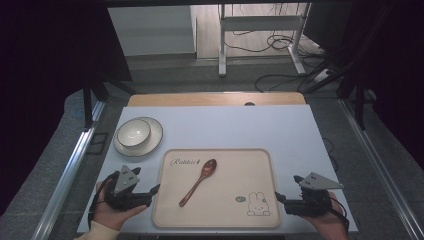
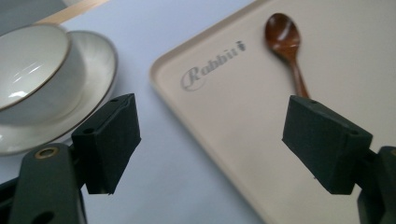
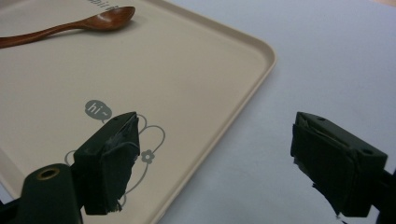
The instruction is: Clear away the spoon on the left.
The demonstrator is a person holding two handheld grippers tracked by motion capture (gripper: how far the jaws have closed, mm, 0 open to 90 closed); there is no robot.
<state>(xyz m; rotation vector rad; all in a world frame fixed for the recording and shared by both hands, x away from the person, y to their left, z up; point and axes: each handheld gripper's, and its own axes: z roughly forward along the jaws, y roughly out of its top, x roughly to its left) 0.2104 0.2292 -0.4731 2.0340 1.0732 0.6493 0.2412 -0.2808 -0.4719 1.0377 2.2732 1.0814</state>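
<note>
A beige tray (image 1: 250, 165) printed with a rabbit lies at the table's front centre. On it rests a brown wooden spoon (image 1: 199, 181), bowl end toward the far side. A white bowl (image 1: 134, 133) sits on a white plate (image 1: 155, 137) beyond the tray's left corner. My left gripper (image 1: 154, 190) is open at the tray's left edge, with the tray rim (image 2: 196, 121), the spoon (image 2: 286, 46) and the bowl (image 2: 28, 70) ahead of it. My right gripper (image 1: 280, 199) is open at the tray's right edge (image 3: 243, 102), its jaws straddling the rim with nothing between them.
The tabletop (image 1: 225, 125) is pale grey-white with a wooden strip (image 1: 215, 99) along the far edge. Metal rails flank the table left and right. A white desk frame (image 1: 260, 30) and loose cables lie on the floor beyond.
</note>
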